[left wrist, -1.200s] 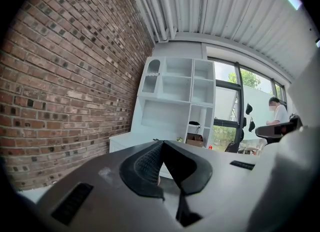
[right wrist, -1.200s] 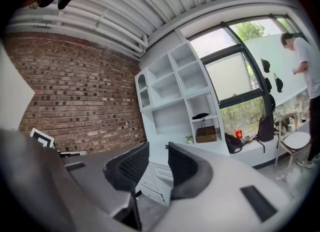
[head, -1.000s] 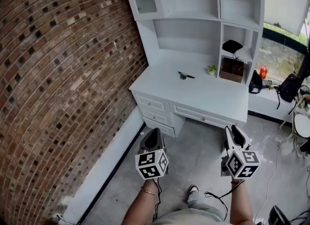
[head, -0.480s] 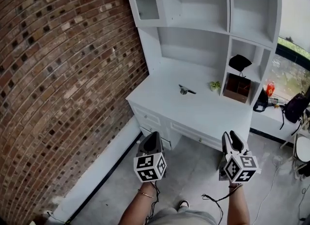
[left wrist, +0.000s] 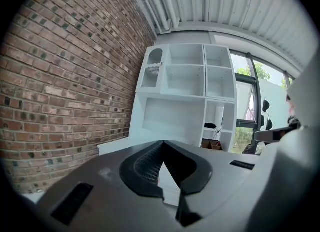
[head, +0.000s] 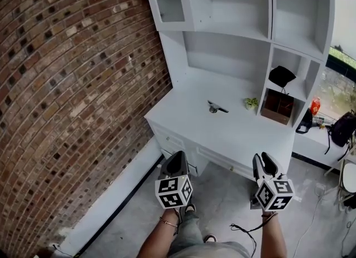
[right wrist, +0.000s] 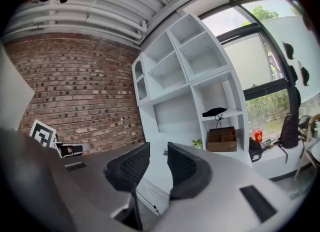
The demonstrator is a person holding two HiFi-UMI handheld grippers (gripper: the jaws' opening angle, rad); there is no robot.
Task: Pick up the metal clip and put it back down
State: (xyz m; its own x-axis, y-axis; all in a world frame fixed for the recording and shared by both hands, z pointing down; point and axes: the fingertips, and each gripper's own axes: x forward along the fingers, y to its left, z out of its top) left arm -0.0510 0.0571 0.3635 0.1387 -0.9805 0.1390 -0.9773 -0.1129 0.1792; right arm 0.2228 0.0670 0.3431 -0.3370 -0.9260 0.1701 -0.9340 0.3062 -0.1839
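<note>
Fingers (left wrist: 146, 167), left gripper (left wrist: 162, 143): tips pressed together, nothing between them.
Fingers (right wrist: 131, 168), right gripper (right wrist: 158, 150): standing a little apart, nothing held in the gap.
Position, both grippers: low over the floor, in front of the table (head: 233, 134) and well apart from it.
Metal clip (head: 216, 108): lying on the table top toward the back, near a small potted plant (head: 251, 103) and a brown box (head: 277, 107); untouched.
Task status, as judged: approach only, the pick not yet begun.
Risks, as judged:
- Clip is small and low-lying, so fingers coming in too flat may nudge it along the smooth top rather than close on it.
- Left gripper would have to part its fingers first; arriving closed, it could only push.
- Plant stands on the right-hand side of the clip — a wide swing of the right gripper could tip it.
- Shelf overhead crowds a steep approach from above.
</note>
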